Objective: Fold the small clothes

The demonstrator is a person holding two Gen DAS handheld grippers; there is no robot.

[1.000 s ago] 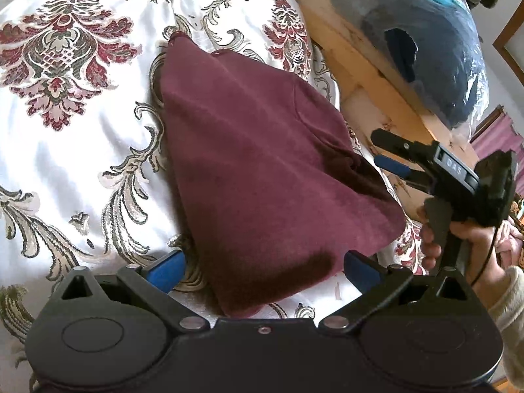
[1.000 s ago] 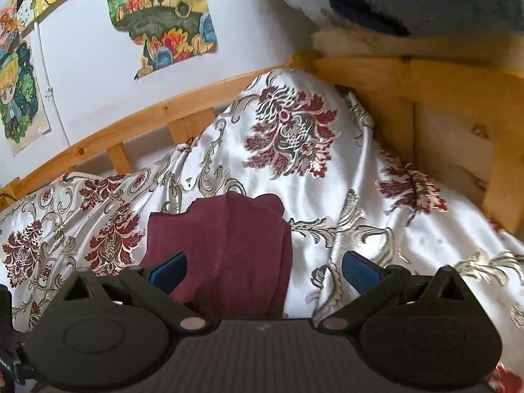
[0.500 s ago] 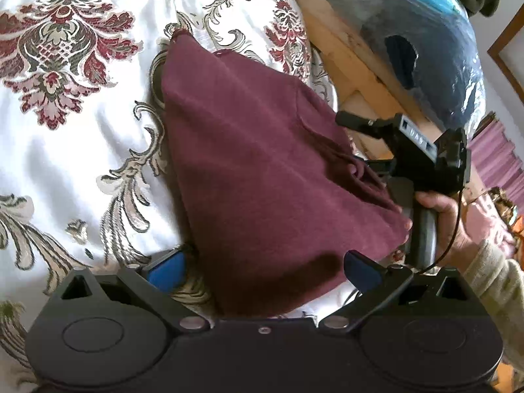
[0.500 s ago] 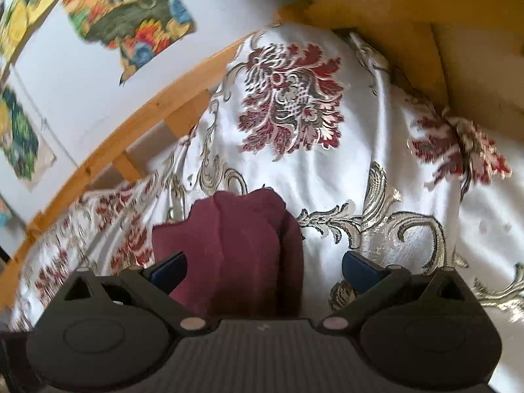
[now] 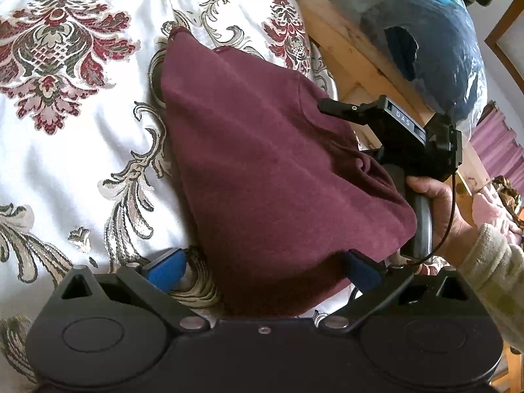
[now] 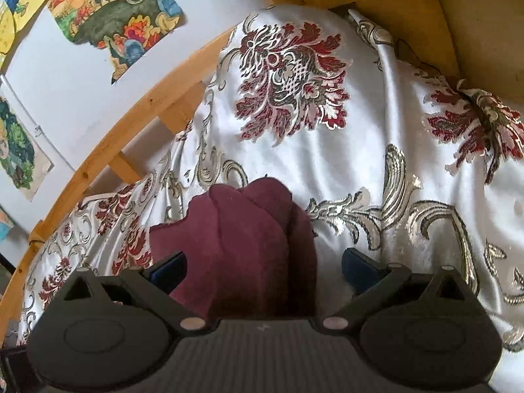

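Both grippers gape around maroon garment (image 5: 268, 170); only left view shows right gripper (image 5: 330, 106), only right view posters (image 6: 118, 16).

Left gripper (image 5: 265, 267) and right gripper (image 6: 263, 267) both spread wide over the maroon garment (image 5: 262, 163); a bare hand (image 5: 439, 206) grips the right handle.

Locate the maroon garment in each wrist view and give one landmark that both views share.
Left wrist view: the maroon garment fills the centre, running down between the open left claw fingers.
Right wrist view: the maroon garment sits low centre, bunched between the open right claw fingers.
Shared landmark: the white floral bedspread beneath it.
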